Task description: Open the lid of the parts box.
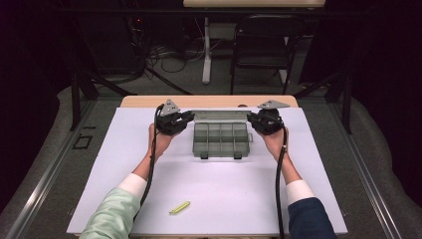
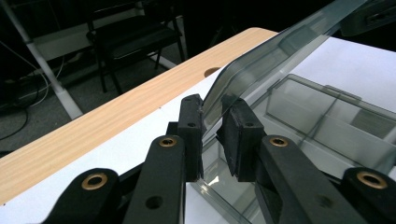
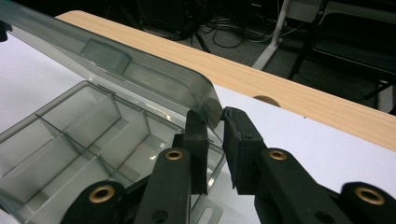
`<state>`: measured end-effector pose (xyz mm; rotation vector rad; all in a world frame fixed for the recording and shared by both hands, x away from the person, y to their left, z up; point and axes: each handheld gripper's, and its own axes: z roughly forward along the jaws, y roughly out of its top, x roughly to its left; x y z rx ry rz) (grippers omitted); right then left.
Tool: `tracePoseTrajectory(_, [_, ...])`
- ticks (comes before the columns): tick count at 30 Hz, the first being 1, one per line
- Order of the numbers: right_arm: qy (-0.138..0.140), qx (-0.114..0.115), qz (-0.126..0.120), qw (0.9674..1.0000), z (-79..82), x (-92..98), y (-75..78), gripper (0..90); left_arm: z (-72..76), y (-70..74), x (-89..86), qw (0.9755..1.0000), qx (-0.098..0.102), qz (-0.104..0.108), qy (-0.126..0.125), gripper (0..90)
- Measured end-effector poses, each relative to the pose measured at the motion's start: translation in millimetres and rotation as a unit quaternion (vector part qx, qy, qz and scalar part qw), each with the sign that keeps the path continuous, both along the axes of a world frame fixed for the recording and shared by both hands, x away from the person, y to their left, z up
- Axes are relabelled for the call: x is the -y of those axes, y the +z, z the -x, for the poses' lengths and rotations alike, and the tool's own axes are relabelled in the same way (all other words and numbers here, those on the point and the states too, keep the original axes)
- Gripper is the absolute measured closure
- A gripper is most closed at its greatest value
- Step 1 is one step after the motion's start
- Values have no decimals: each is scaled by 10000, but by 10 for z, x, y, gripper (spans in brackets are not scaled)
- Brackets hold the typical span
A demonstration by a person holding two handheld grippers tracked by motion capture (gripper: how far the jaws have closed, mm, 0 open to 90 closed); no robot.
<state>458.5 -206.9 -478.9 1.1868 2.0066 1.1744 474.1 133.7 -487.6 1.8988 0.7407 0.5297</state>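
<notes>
Organizer box: smoky clear hard plastic, rectangular, split by thin dividers into small square cells, all bare. Glossy walls, rounded corners, two dark latches on the near edge. It sits on a matte white sheet covering the table, whose pale wood-grain far edge has a round hole in it.

Lid: same tinted plastic, thin, smooth, with a curved lip. Raised and tilted, hinged along the far side of the box, standing between the two claws.

Left claw: black, blocky jaws with brass-coloured pivots. In the left gripper view the jaws are pressed in on the lid's end corner, pinching the thin edge between the pads. Box cells lie just beyond and below its tips.

Right claw: same build. In the right gripper view its jaws pinch the lid's opposite rounded corner, with the open cells to one side of its jaws and bare white sheet to the other.

Small yellow-green stick, slim, lies well behind both claws, near the person's sleeves.
</notes>
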Motion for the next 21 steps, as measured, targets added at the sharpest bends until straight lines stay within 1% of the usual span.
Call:
tracePoseTrajectory(3, [-50, 11, 10, 10000, -22, -8, -4, 802, -33, -19, 16, 10000, -33, 5, 43, 778])
tracePoseTrajectory(5, [-83, 22, 23, 10000, -40, -13, -12, 805, -57, -44, 25, 9999, -55, -61, 86, 782])
tracePoseTrajectory(9, [-134, -10, 43, 9999, -84, -24, -29, 811, -81, -94, 56, 9997, -26, -118, 208, 794])
tracePoseTrajectory(10, [-147, -20, 19, 9999, -93, -26, -37, 812, -92, -108, 62, 9997, -53, -78, 233, 793])
tracePoseTrajectory(12, [-176, -41, 51, 9998, -107, -35, -49, 812, -117, -118, 57, 9997, -81, -26, 245, 795])
tracePoseTrajectory(14, [-185, -69, 86, 9998, -120, -39, -53, 815, -137, -125, 61, 9996, -116, -18, 256, 795])
tracePoseTrajectory(17, [-192, -43, 91, 9998, -142, -39, -60, 818, -170, -128, 65, 9994, -193, 50, 291, 795])
tracePoseTrajectory(21, [-255, -35, 76, 9996, -164, -51, -73, 821, -205, -142, 85, 9992, -221, -19, 341, 795])
